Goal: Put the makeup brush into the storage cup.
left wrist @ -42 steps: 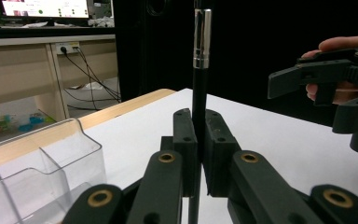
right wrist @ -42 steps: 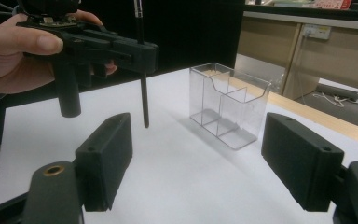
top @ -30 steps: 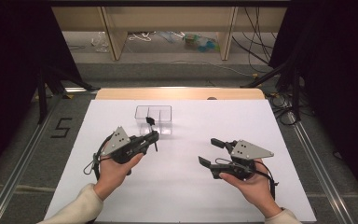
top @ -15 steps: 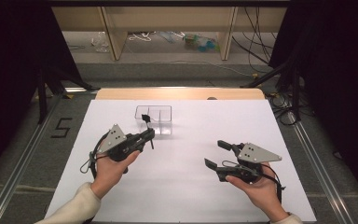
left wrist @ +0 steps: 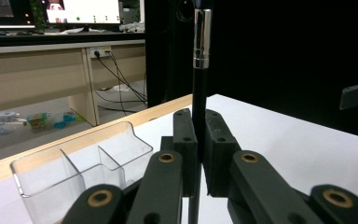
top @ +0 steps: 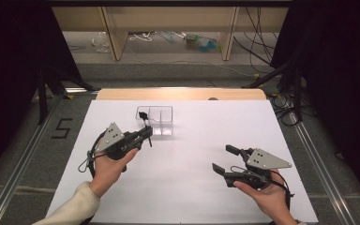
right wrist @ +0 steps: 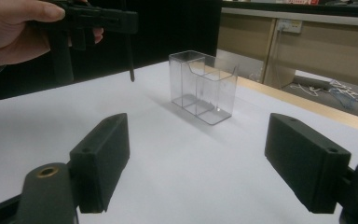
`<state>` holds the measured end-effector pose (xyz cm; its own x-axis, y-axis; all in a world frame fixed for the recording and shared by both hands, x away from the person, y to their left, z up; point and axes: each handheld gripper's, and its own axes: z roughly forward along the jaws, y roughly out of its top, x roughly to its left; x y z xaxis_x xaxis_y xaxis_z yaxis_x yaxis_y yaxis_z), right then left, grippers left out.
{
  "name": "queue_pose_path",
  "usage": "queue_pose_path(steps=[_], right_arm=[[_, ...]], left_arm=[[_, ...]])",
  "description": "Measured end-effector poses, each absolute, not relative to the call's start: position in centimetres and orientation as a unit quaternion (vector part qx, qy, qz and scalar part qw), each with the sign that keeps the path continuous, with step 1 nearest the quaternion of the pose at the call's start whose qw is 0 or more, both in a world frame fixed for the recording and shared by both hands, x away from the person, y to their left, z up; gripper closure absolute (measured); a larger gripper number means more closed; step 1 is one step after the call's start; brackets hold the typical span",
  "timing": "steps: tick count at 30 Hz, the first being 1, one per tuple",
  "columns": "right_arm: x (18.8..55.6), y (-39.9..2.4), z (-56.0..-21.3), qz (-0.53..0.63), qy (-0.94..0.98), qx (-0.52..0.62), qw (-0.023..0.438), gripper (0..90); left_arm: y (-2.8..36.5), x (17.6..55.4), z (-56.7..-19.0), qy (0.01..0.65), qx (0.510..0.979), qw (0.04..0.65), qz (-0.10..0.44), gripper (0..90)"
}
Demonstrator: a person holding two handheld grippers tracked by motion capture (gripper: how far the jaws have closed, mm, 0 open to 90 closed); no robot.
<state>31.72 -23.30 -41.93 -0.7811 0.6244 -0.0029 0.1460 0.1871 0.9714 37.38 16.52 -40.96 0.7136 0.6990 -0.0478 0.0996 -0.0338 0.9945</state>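
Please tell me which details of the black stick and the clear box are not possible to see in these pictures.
- Black stick: in the left gripper view its top leaves the upper edge, its lower end is behind the left gripper. What tool it is, unclear.
- Same stick, high view: too small for detail.
- Clear divided box: in the left gripper view its near corner is behind the gripper; the high view is too small to show any contents.

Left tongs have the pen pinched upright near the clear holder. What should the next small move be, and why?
Probably carry the pen over the holder and lower it in: the left tongs grip it upright, its tip hangs above the table short of the holder, whose compartments look empty.
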Motion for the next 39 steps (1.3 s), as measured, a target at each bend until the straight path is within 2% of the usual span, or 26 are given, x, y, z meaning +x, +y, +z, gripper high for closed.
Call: queue_pose_path(steps=[12, 14, 15, 17, 18, 30, 33, 34, 39], right_arm=[[31.0, -24.2, -41.9, 0.576, 0.745, 0.265, 0.209, 22.4], [30.9, -24.2, -42.0, 0.579, 0.744, 0.272, 0.196, 22.4], [30.9, -24.3, -42.0, 0.576, 0.744, 0.268, 0.208, 22.4], [30.7, -24.3, -42.0, 0.576, 0.744, 0.274, 0.197, 22.3], [30.8, -24.4, -42.0, 0.576, 0.743, 0.268, 0.212, 22.3], [30.7, -24.6, -42.1, 0.581, 0.739, 0.266, 0.214, 21.9], [30.5, -24.6, -42.1, 0.576, 0.743, 0.275, 0.199, 21.9], [30.7, -24.7, -42.1, 0.578, 0.741, 0.267, 0.212, 21.8], [30.6, -24.8, -42.1, 0.575, 0.742, 0.270, 0.212, 21.8]], left_arm=[[17.4, 38.0, -40.6, 0.305, 0.669, 0.629, 0.253, 85.0], [17.4, 38.1, -40.7, 0.307, 0.668, 0.629, 0.255, 85.0], [17.4, 38.1, -40.7, 0.309, 0.667, 0.629, 0.255, 84.9], [17.6, 38.2, -40.7, 0.308, 0.668, 0.626, 0.259, 84.9], [17.6, 38.2, -40.7, 0.310, 0.667, 0.626, 0.259, 85.0], [18.1, 39.0, -40.6, 0.318, 0.665, 0.616, 0.279, 85.0], [18.1, 39.2, -40.6, 0.319, 0.665, 0.615, 0.281, 85.0], [18.1, 39.3, -40.6, 0.321, 0.663, 0.616, 0.280, 85.0], [18.3, 39.6, -40.5, 0.322, 0.664, 0.611, 0.287, 85.0]])
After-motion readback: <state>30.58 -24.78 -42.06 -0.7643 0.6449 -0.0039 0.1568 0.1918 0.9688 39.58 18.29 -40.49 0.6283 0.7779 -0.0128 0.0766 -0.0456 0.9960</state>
